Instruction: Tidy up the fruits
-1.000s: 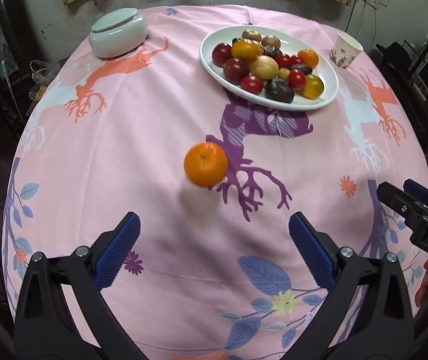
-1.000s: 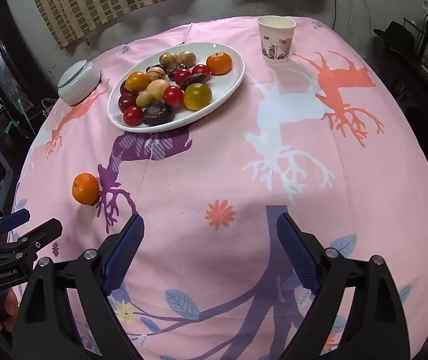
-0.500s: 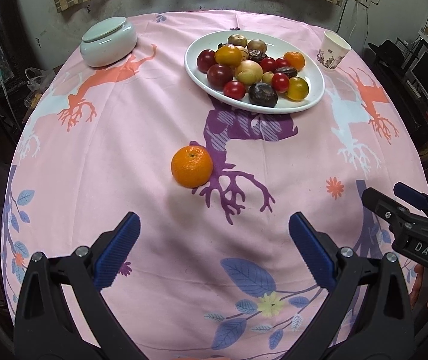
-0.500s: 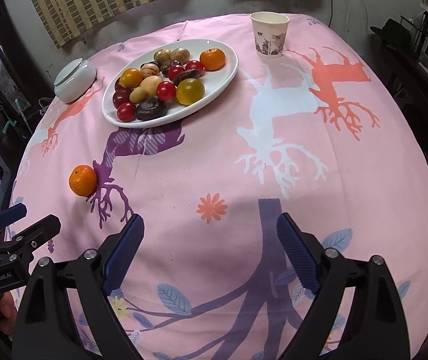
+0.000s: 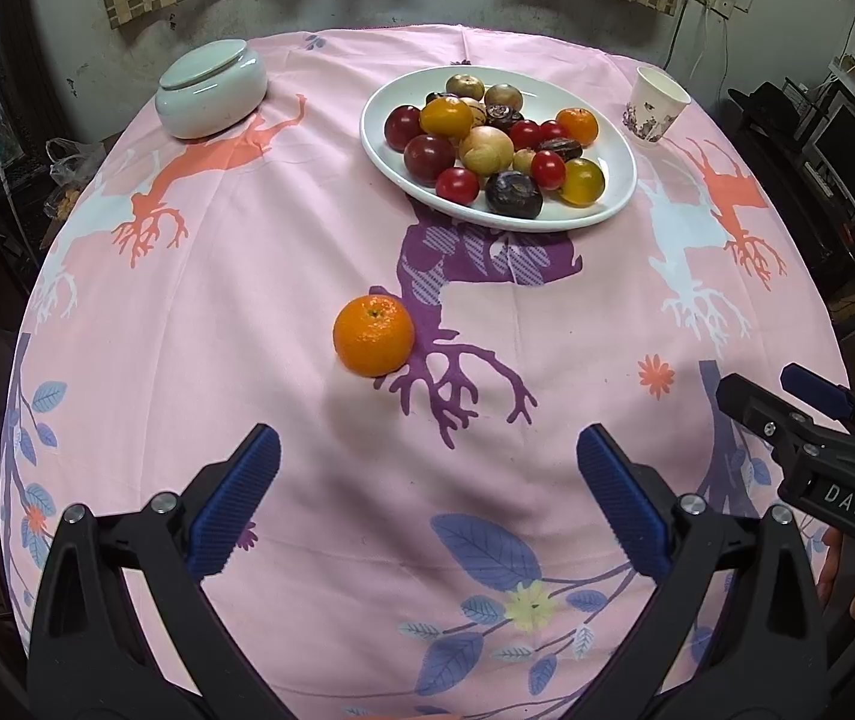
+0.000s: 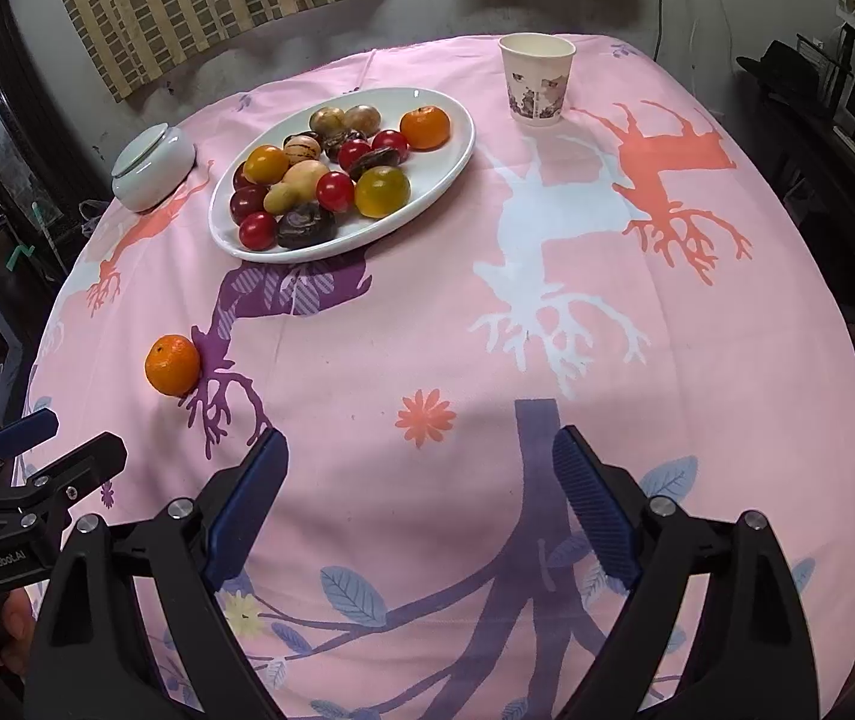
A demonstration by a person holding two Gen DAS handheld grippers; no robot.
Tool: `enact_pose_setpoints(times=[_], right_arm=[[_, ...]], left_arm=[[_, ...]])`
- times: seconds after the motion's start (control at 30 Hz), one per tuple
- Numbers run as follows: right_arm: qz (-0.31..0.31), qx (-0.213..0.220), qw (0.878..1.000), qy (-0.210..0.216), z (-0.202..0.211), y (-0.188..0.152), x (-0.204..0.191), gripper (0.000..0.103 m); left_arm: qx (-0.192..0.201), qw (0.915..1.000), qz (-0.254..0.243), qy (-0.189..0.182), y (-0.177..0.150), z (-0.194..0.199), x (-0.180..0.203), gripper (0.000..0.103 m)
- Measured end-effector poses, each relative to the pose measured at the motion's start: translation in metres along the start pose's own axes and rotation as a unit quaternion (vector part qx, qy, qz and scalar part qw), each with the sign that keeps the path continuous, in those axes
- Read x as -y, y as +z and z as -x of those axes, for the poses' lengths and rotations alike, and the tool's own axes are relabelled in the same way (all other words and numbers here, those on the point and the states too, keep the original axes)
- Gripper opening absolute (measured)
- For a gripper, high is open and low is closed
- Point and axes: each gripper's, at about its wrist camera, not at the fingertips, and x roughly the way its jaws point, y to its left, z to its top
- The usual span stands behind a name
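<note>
A white oval plate [image 5: 619, 204] holds mixed fruits; one orange [image 5: 373, 343] sits alone on the pink tablecloth [image 5: 283, 276] nearby. Left gripper [image 5: 427, 498] and right gripper [image 6: 421, 495] hover spread wide, empty.

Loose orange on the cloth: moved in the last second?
No. The loose orange still sits against the left edge of the purple tree print in both views; only the camera framing shifted.

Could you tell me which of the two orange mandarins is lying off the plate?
The larger mandarin alone on the pink cloth, nearest the left gripper; the other mandarin sits on the white plate.
</note>
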Motion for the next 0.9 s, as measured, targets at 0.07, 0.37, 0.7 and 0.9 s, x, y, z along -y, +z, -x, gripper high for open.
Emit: enact_pose_setpoints(times=[0.07, 0.37, 0.7, 0.9], right_arm=[[0.001, 0.001, 1.0, 0.001, 0.0, 0.0, 0.0, 0.09], [0.009, -0.002, 1.0, 0.001, -0.003, 0.002, -0.008, 0.09], [0.024, -0.009, 1.0, 0.004, -0.01, 0.005, -0.023, 0.09], [0.03, -0.012, 0.999, 0.006, -0.013, 0.006, -0.028, 0.09]], left_arm=[[-0.001, 1.0, 0.002, 0.0, 0.0, 0.0, 0.0, 0.101], [-0.004, 1.0, 0.006, 0.0, -0.001, -0.003, -0.004, 0.101], [-0.007, 0.9999, 0.014, 0.003, 0.001, -0.009, -0.017, 0.101], [-0.01, 0.9997, 0.024, 0.003, 0.001, -0.011, -0.023, 0.101]])
